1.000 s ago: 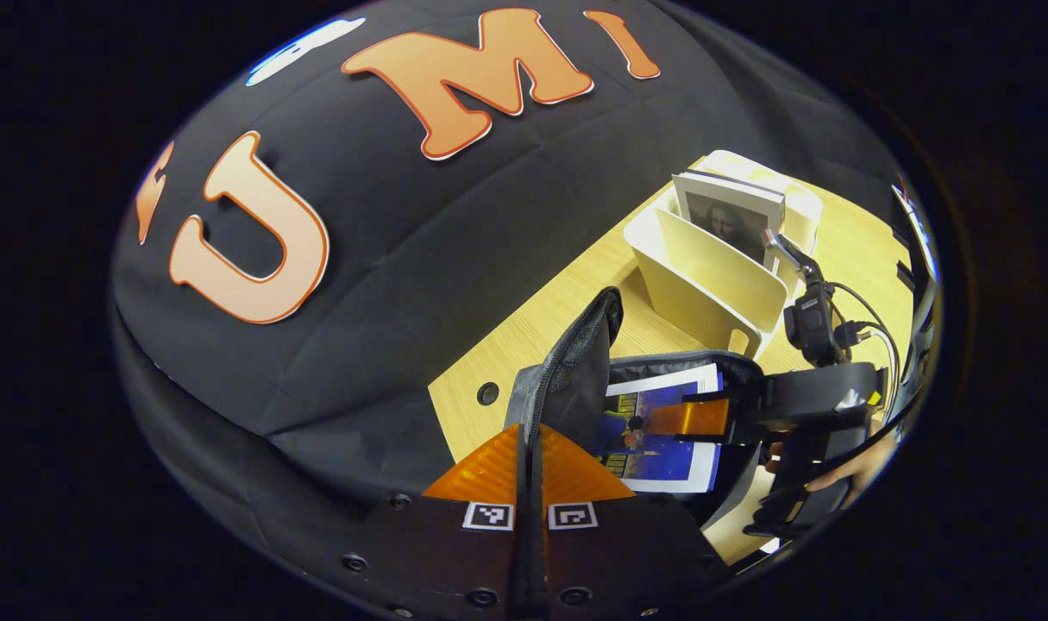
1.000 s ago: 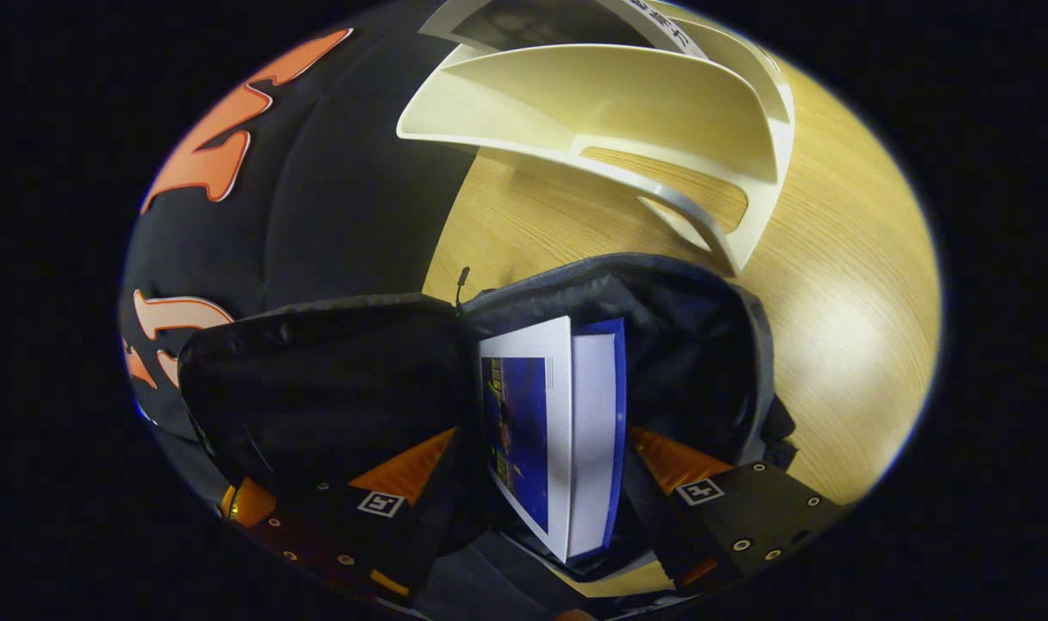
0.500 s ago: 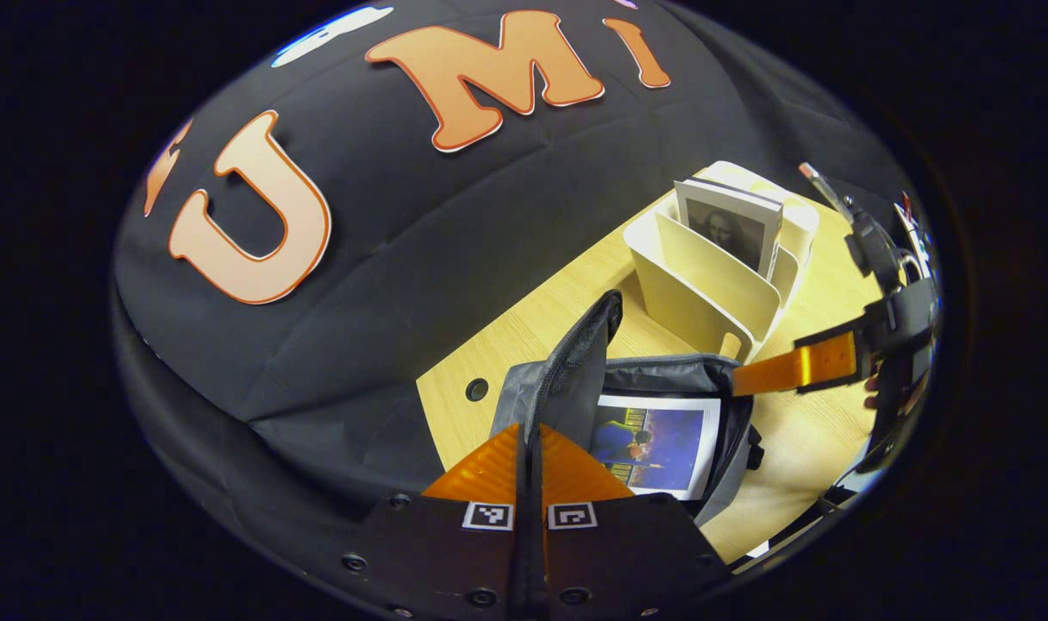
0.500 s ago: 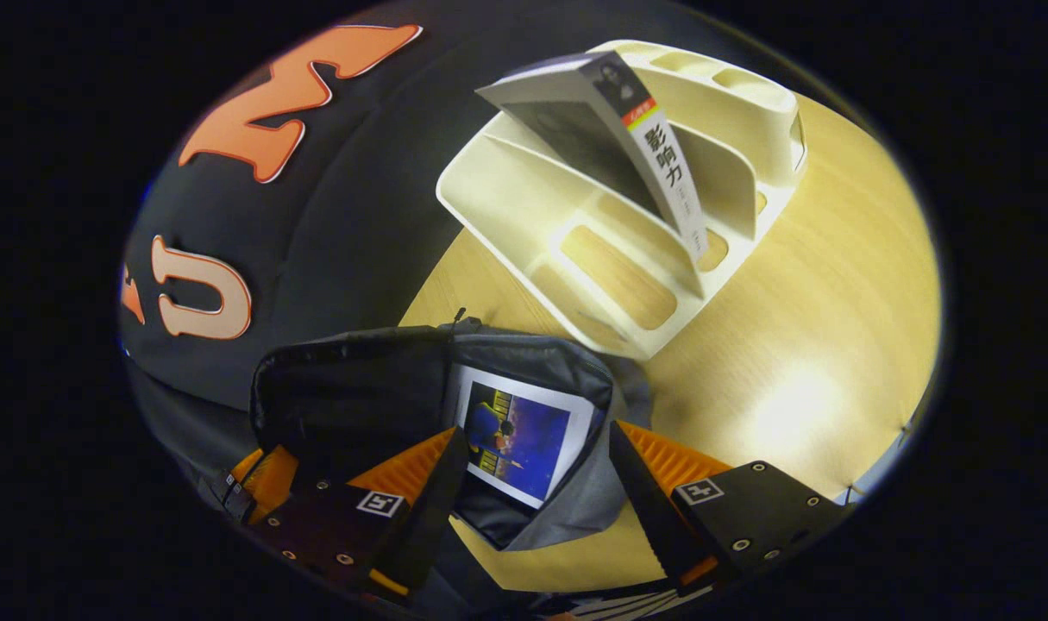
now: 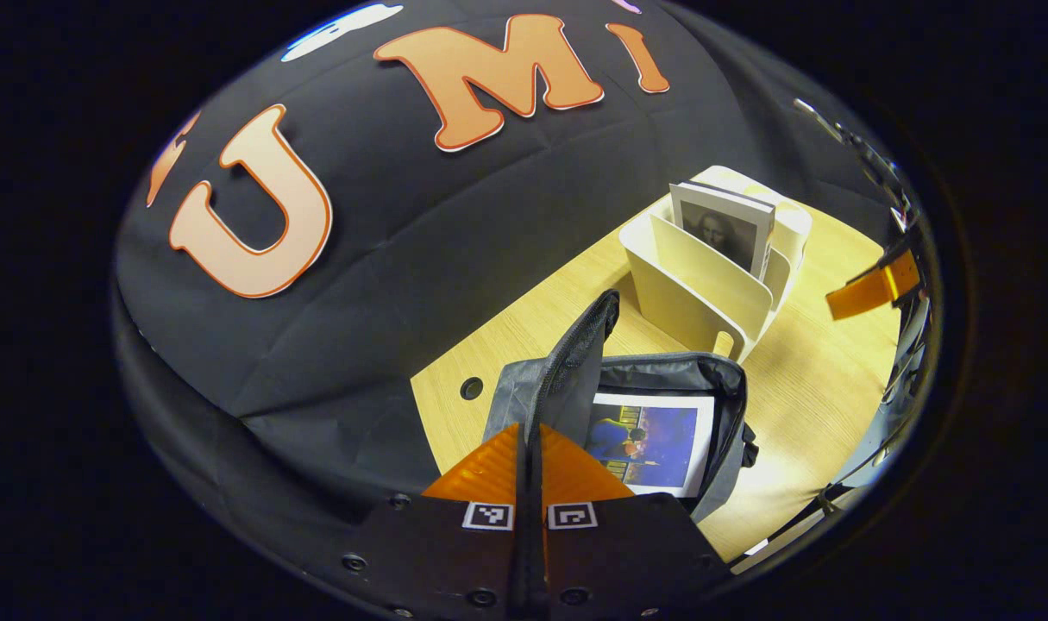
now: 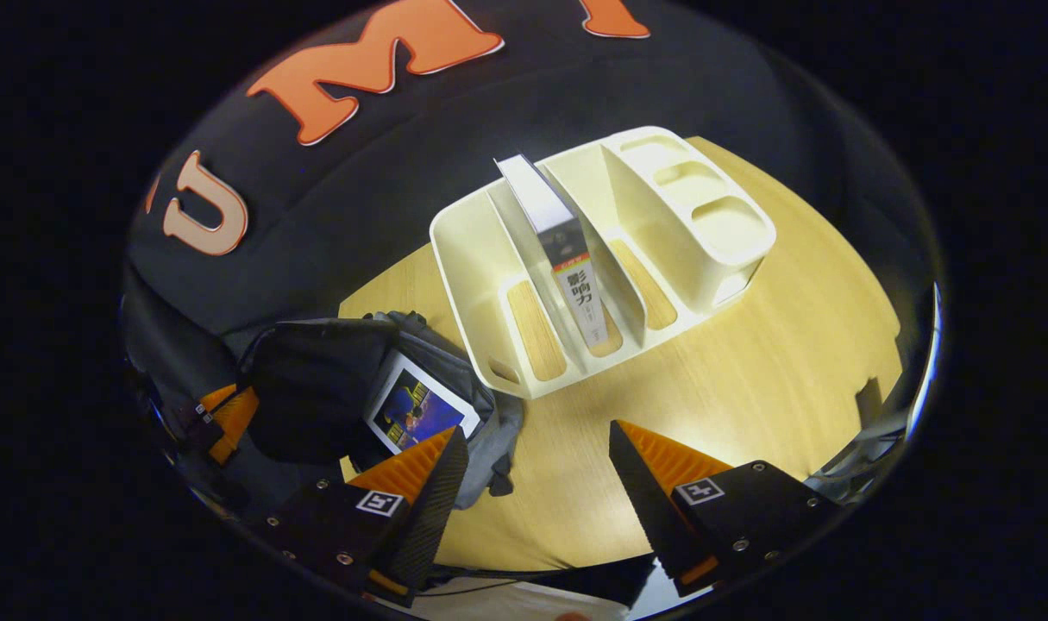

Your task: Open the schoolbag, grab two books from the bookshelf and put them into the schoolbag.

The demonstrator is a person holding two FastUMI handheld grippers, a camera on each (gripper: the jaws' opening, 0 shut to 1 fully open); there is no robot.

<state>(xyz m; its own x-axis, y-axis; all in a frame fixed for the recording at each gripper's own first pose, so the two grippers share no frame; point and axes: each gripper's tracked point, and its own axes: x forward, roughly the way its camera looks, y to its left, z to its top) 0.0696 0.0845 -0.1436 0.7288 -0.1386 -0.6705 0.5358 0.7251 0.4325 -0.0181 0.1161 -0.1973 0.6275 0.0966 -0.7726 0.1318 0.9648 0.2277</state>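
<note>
In the left gripper view, the left gripper (image 5: pixel 530 448) has its two fingers pressed together on the raised edge of the schoolbag's flap (image 5: pixel 575 362), a dark mesh-lined panel that stands up from the bag and runs away from the camera toward the bookshelf. The flap's edge disappears into the thin seam between the fingers, so both sides press on it.

The schoolbag (image 5: pixel 722 379) lies on the wooden table (image 5: pixel 800 405) with its mouth open upward. Inside it lies a blue-covered book (image 5: pixel 653 440), face up, its white-margined cover showing through the opening.

In the right gripper view, the right gripper (image 6: pixel 536 466) hangs above the table with its fingers spread wide and nothing between them; bare tabletop shows in the gap. Its left finger overlaps the near corner of the bag in the picture, but contact cannot be told. From the left gripper view, one finger of this gripper (image 5: pixel 869 289) shows at the far right, well apart from the bag.

The cream bookshelf (image 6: pixel 480 285) stands just beyond the schoolbag, its slots running away from the right gripper. A second book (image 6: pixel 571 272) stands in a middle slot, spine toward the gripper, its long axis running along the slot and tilted to lean against a divider. Its portrait cover (image 5: pixel 726 233) faces the left gripper view.
</note>
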